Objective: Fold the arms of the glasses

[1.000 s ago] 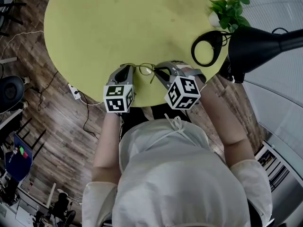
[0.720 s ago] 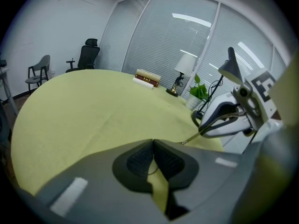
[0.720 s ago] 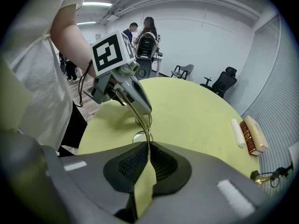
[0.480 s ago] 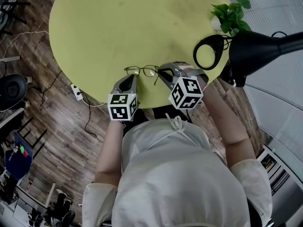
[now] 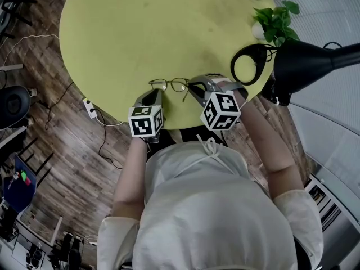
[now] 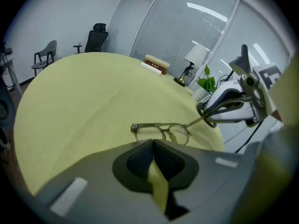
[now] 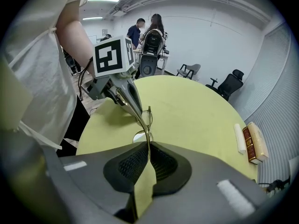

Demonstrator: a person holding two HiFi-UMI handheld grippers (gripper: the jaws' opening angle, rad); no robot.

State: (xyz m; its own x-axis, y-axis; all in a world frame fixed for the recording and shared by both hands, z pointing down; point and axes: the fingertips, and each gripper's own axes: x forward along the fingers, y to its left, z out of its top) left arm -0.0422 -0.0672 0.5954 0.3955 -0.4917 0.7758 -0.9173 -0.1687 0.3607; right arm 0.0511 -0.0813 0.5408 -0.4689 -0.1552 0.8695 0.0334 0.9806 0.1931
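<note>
Looking at glasses [image 5: 169, 85] parked by the table's [image 5: 140, 32] near edge. Got the right claw [image 7: 148, 146] pinched shut on one thin arm [image 7: 142, 120], left claw [image 6: 153, 141] closed empty just behind them. Seems light, bendy, fragile; better pushing close to the hinge [image 6: 134, 126].

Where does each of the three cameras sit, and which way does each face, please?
Head view: on the person's head, looking steeply down at the table, glasses, left tool and right tool; torso and forearms show.
Left gripper view: on the left tool, facing across the table towards the glass wall; its shut, empty jaws show.
Right gripper view: on the right tool, facing back towards the person; its jaws, clamped on a glasses arm, show.
Shared: both gripper views see the glasses and the other tool.
</note>
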